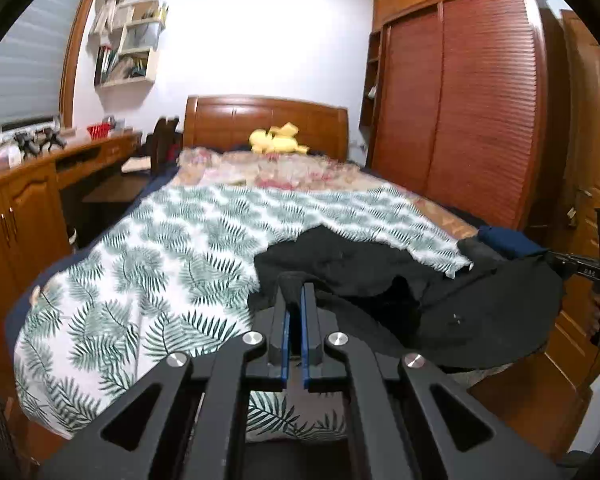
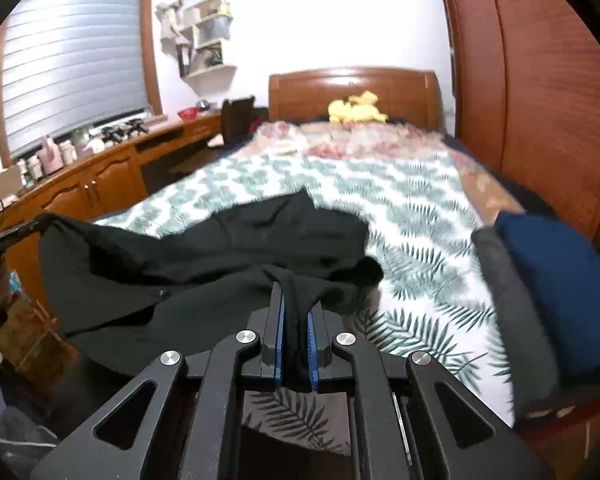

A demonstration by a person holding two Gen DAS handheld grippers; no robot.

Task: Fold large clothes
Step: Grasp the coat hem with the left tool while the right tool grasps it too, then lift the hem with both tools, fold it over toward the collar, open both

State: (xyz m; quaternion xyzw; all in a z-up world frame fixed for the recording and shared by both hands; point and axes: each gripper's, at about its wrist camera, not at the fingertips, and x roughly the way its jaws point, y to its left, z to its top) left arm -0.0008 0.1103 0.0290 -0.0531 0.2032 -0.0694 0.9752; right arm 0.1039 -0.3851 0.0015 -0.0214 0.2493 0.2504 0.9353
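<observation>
Left wrist view: left tongs [image 1: 296, 292] and right tongs [image 2: 296, 292] both clamped on the black garment [image 1: 480, 312] over the leaf-print bed [image 1: 160, 240]; no legible writing.

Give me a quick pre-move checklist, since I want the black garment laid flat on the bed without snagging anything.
1. Left gripper pinching the black garment: ok, cloth sits between its shut pads.
2. Right gripper pinching the garment: ok, a fold is clamped there.
3. Garment lifted clear of the leaf-print bedspread: not ok, its far part lies on the spread.
4. Landing space on the bedspread: ok, the middle shows bare print.
5. Folded dark blue clothes at the bed's right edge out of the way: cannot tell, they sit close.
6. Garment free of twists: cannot tell, it is bunched.
</observation>
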